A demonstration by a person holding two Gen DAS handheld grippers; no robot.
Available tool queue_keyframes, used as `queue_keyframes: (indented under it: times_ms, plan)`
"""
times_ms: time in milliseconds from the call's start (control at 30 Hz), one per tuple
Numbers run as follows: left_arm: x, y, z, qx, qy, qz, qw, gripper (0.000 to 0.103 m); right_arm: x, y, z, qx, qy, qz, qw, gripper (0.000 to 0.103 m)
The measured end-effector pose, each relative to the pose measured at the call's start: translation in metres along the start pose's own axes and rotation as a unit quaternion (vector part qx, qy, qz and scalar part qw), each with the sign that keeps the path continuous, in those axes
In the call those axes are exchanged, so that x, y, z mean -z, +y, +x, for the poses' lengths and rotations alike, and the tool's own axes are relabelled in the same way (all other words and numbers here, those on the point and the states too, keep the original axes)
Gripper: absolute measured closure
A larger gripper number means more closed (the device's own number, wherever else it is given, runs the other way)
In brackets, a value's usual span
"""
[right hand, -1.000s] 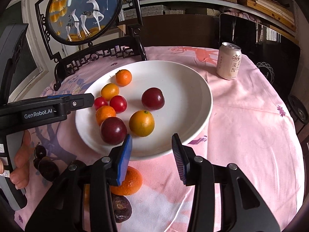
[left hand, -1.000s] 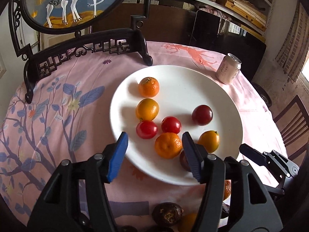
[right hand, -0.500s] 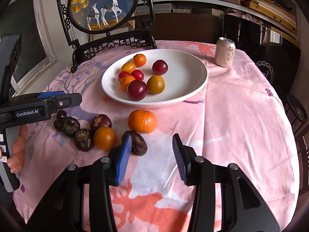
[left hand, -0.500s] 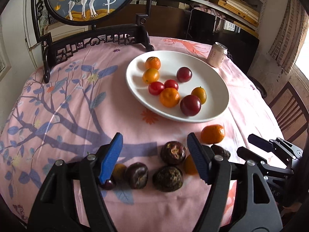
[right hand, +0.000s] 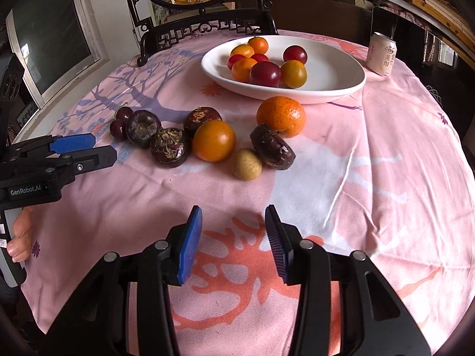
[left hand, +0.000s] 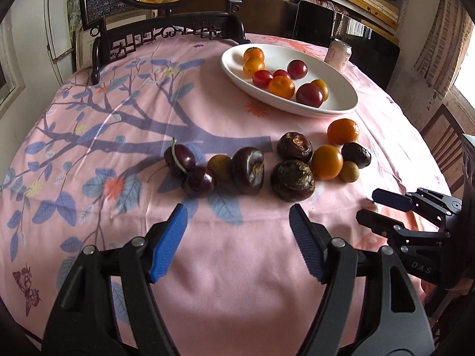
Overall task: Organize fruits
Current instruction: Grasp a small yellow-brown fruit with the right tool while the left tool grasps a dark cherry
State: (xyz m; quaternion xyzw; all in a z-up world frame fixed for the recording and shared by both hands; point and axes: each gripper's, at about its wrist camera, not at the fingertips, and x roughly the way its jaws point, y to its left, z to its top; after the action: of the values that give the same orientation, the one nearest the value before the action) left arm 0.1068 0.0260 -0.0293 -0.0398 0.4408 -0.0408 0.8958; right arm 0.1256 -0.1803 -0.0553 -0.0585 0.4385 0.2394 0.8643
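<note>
A white plate (left hand: pixel 341 109) (right hand: pixel 341 95) at the far side holds several red, orange and dark plum-coloured fruits. Loose fruit lies in a row on the pink cloth in front of it: two cherries (left hand: pixel 179 157), dark wrinkled fruits (left hand: pixel 248 169) (right hand: pixel 169 146), an orange round fruit (left hand: pixel 326 161) (right hand: pixel 213 140), a mandarin (left hand: pixel 343 131) (right hand: pixel 280 115) and a small tan fruit (right hand: pixel 246 163). My left gripper (left hand: pixel 236 210) (right hand: pixel 104 146) hovers open just short of the row, holding nothing. My right gripper (right hand: pixel 233 210) (left hand: pixel 368 206) stands open and holds nothing, nearer the table's front edge.
A drink can (right hand: pixel 381 53) stands to the right behind the plate. A carved dark wooden stand (left hand: pixel 169 29) with a round painted screen occupies the far edge. A wooden chair (left hand: pixel 442 136) is off the table's right side. A hand (right hand: pixel 19 237) grips the left tool.
Both grippers drew back from over the plate toward the near side, bringing the loose fruit row into view ahead of them. The left jaws stand wider than before.
</note>
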Motion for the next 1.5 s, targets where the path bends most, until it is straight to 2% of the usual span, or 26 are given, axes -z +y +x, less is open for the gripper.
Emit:
queue_keyframes:
  times_ms: [200,267,367,467,767,867,967,1033,1100,1333,1500]
  plan:
    - [0.009,0.009,0.005,0.006,0.012,-0.010,0.9999,0.030,-0.016,0.001,0.014,0.014,-0.003,-0.001,1.000,0.060]
    - [0.010,0.012,0.007,0.007,0.018,-0.013,0.9997,0.030,-0.023,-0.002,0.019,0.020,-0.005,0.007,1.000,0.065]
    - [0.010,0.017,0.009,0.007,0.019,-0.016,0.9997,0.030,-0.031,-0.005,0.025,0.022,-0.007,0.022,0.999,0.068]
    - [0.008,0.021,0.009,0.004,0.019,-0.021,0.9996,0.030,-0.036,-0.007,0.028,0.030,-0.009,0.030,0.999,0.079]
    - [-0.003,0.036,0.021,-0.004,0.029,-0.030,0.9991,0.031,-0.022,-0.010,0.010,0.012,-0.011,0.030,0.999,0.079]
    - [-0.006,0.034,0.026,-0.015,0.024,-0.017,0.9995,0.036,-0.014,-0.009,0.003,0.008,-0.014,0.026,1.000,0.079]
    - [-0.013,0.035,0.032,-0.018,0.022,-0.014,0.9995,0.047,-0.009,-0.009,-0.003,0.004,-0.016,0.029,0.999,0.079]
    - [-0.019,0.036,0.035,-0.018,0.022,-0.015,0.9995,0.062,-0.006,-0.009,-0.006,-0.001,-0.016,0.031,0.999,0.079]
    - [-0.023,0.037,0.038,-0.015,0.023,-0.016,0.9995,0.071,-0.003,-0.007,-0.008,-0.002,-0.017,0.031,0.999,0.079]
    - [-0.022,0.035,0.036,-0.019,0.016,-0.013,0.9996,0.072,0.002,-0.006,-0.016,-0.004,-0.022,0.030,0.999,0.079]
    - [-0.021,0.028,0.014,-0.008,0.000,-0.003,1.0000,0.072,0.000,-0.006,-0.032,-0.004,-0.044,0.027,0.999,0.079]
